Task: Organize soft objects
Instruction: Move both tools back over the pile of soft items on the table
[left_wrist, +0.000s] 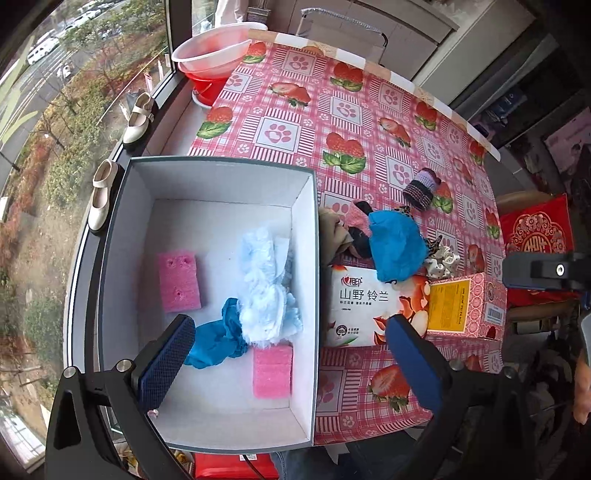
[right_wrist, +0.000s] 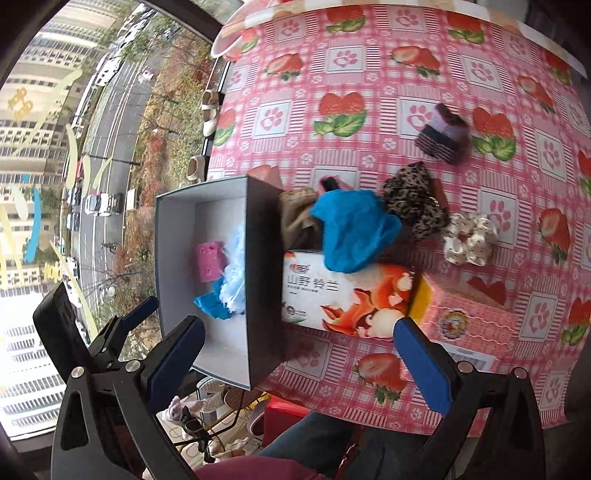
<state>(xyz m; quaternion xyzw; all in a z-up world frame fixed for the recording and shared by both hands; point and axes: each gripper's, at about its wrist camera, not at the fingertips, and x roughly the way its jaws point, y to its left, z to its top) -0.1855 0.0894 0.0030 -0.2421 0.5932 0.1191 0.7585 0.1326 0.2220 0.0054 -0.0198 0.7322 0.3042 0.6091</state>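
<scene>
Below the left gripper (left_wrist: 291, 354), whose jaws stood wide and empty, the open grey cardboard box (left_wrist: 221, 173) held two pink sponges (left_wrist: 179, 282), a crumpled blue glove (left_wrist: 218, 338) and pale blue fluffy cloth (left_wrist: 267, 284). Ahead of the right gripper (right_wrist: 299, 358), also released, a blue glove (right_wrist: 352, 229) lay on a tissue pack (right_wrist: 332, 291), with a white scrunchie (right_wrist: 471, 238) further right.

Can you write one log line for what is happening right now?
left gripper: open, empty, over box | right gripper: open, empty | blue cloth: on tissue pack, outside box
</scene>
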